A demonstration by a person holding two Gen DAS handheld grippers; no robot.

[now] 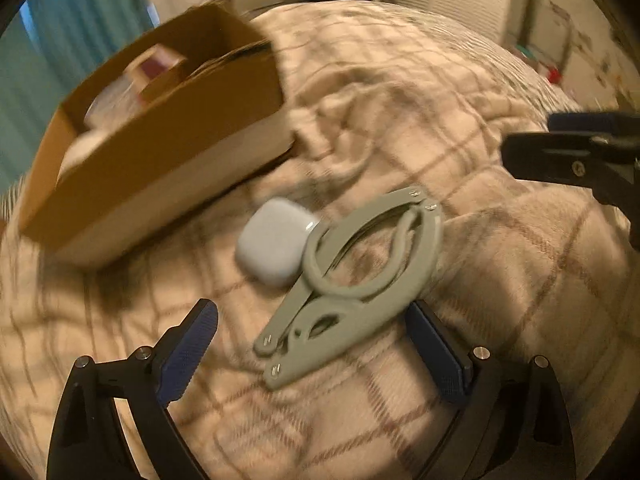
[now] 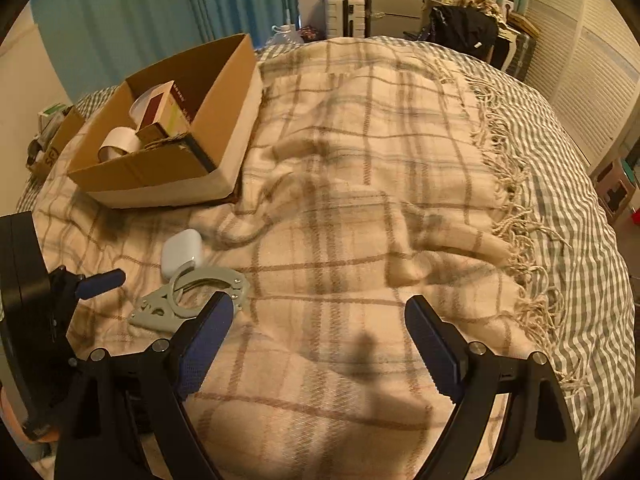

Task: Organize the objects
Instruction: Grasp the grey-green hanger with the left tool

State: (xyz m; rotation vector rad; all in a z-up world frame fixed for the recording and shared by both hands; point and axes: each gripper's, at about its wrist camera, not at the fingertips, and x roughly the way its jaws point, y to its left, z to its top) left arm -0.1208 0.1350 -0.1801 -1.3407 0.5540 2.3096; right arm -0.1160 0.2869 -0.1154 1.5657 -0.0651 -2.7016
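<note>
The left gripper (image 1: 312,348) is hovering with fingers spread wide and empty just short of the folded grey hanger (image 1: 352,280) lying on the plaid blanket (image 1: 500,280). A white earbud case (image 1: 274,246) is touching the hanger's far side. Beyond the hanger, a cardboard box (image 1: 160,184) is holding small items. The right gripper (image 2: 320,344), to the hanger's right, is likewise gaping and holding nothing.

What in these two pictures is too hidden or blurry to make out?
- Cardboard box contents: left wrist view, smeared by motion blur.
- Folding hanger: right wrist view, one end hidden behind the right gripper's finger.
- Left gripper: right wrist view, only one fingertip visible.
</note>
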